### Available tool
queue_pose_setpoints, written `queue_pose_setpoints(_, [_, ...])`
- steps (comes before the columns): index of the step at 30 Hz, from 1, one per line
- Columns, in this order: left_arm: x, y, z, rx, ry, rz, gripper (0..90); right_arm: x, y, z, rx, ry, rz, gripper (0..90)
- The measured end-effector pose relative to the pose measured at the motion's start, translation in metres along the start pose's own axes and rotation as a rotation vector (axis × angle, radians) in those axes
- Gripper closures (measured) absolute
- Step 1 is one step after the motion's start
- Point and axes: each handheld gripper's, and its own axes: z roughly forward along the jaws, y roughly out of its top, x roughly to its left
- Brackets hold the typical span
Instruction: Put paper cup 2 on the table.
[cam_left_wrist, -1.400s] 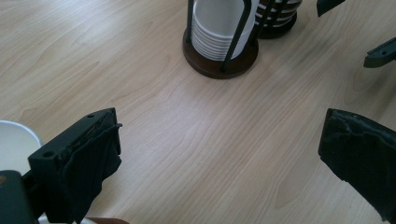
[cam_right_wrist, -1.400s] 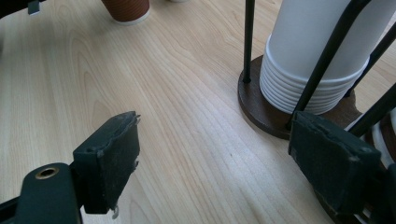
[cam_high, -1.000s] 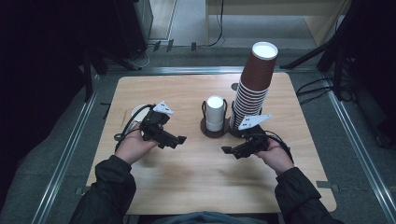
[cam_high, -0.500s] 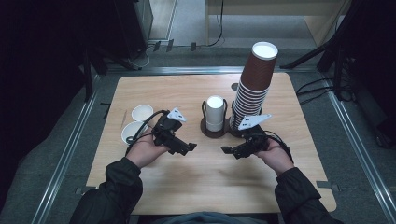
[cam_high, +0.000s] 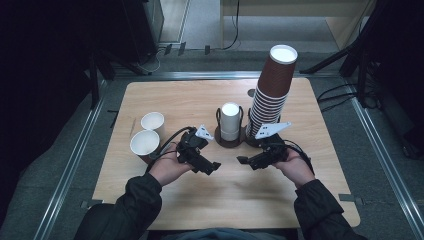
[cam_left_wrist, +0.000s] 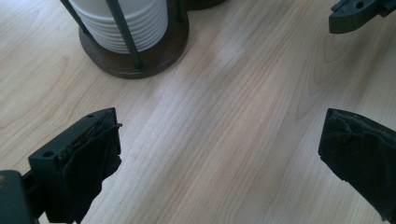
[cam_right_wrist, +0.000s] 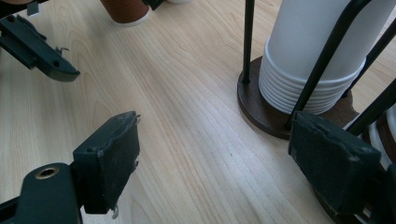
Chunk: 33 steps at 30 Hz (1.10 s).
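Observation:
A stack of white cups (cam_high: 230, 121) stands upside down in a dark wire holder (cam_high: 220, 137) at the table's middle. Beside it rises a tall stack of brown cups (cam_high: 273, 87). My left gripper (cam_high: 213, 167) sits in front of the holder, pointing right, open and holding nothing. My right gripper (cam_high: 242, 160) faces it from the right, also open and holding nothing. In the left gripper view my gripper (cam_left_wrist: 219, 156) hangs over bare wood, with the white cups (cam_left_wrist: 123, 23) ahead. In the right gripper view my gripper (cam_right_wrist: 212, 158) has the white cups (cam_right_wrist: 317, 60) at its right.
Two loose brown cups with white insides (cam_high: 152, 121) (cam_high: 145, 143) stand upright at the table's left, close behind the left hand. The wooden table (cam_high: 200, 210) has free room in front of the grippers. Metal rails and dark floor surround it.
My left gripper has moved right and toward the table's middle, uncovering the two loose cups at the left. The right gripper has stayed in place.

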Motion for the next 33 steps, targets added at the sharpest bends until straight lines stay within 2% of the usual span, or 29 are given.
queue_pose_setpoints(10, [-0.004, -0.004, 0.017, -0.022, 0.017, -0.011, 0.0, 0.001, 0.000, 0.001, 0.003, -0.005, -0.004, 16.7])
queue_pose_setpoints(15, [-0.004, -0.007, 0.025, -0.015, 0.018, -0.010, 0.0, 0.000, 0.000, 0.000, 0.003, -0.005, -0.006, 16.7])
queue_pose_setpoints(33, [0.000, -0.010, 0.029, -0.026, 0.023, -0.013, 0.0, 0.001, -0.003, -0.002, 0.007, -0.011, -0.007, 16.8])
